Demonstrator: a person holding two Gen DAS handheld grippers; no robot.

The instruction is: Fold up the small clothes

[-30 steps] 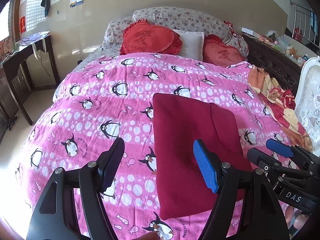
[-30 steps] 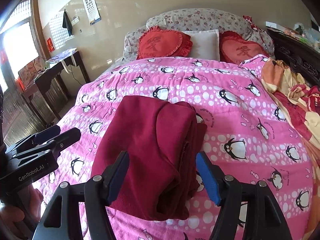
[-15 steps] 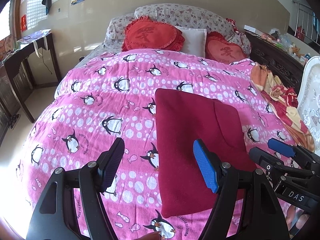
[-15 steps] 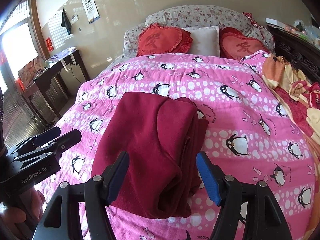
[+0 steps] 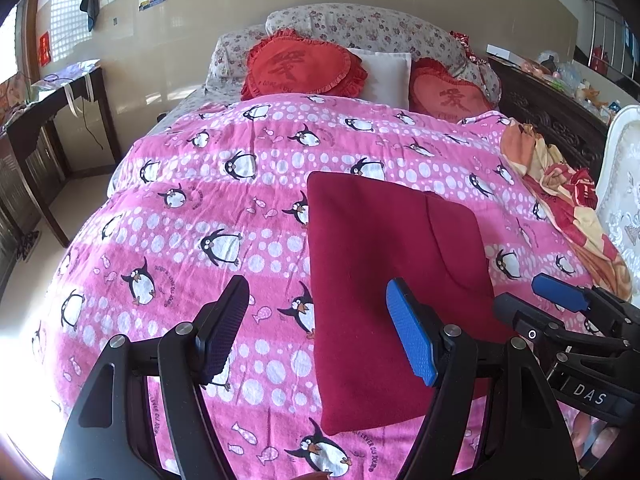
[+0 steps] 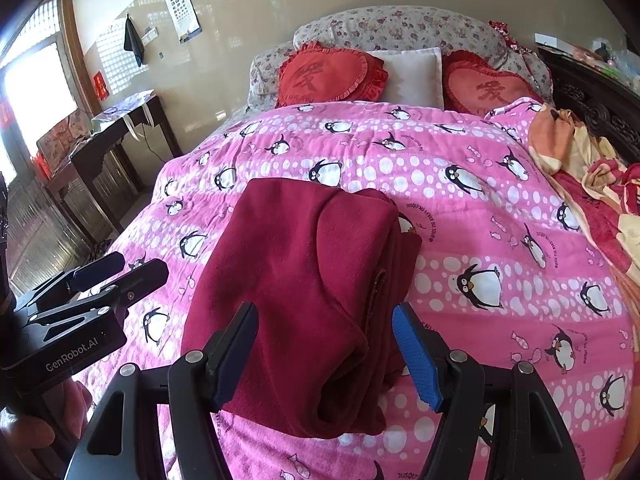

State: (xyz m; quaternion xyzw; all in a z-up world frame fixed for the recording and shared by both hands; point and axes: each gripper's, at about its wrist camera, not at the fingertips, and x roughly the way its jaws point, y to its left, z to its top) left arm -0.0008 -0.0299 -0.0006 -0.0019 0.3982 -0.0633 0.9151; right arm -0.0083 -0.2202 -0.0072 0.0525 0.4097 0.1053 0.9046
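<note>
A dark red garment [image 5: 384, 276] lies folded into a rectangle on the pink penguin blanket [image 5: 208, 208]; it also shows in the right wrist view [image 6: 304, 276], with stacked layers at its right edge. My left gripper [image 5: 320, 332] is open and empty, above the blanket at the garment's left edge. My right gripper [image 6: 326, 352] is open and empty, hovering over the garment's near end. Each gripper also shows in the other's view: the right one at the lower right [image 5: 556, 308], the left one at the lower left [image 6: 120, 272].
Two red heart cushions [image 5: 304, 64] and a white pillow [image 5: 384, 72] lie at the bed's head. A crumpled orange and red cloth [image 6: 592, 168] lies along the bed's right side. A dark wooden table [image 5: 52, 120] stands left of the bed. A white chair [image 5: 624, 184] is at the right.
Both grippers have pulled back and risen slightly from the bed, still open. The folded garment has not moved.
</note>
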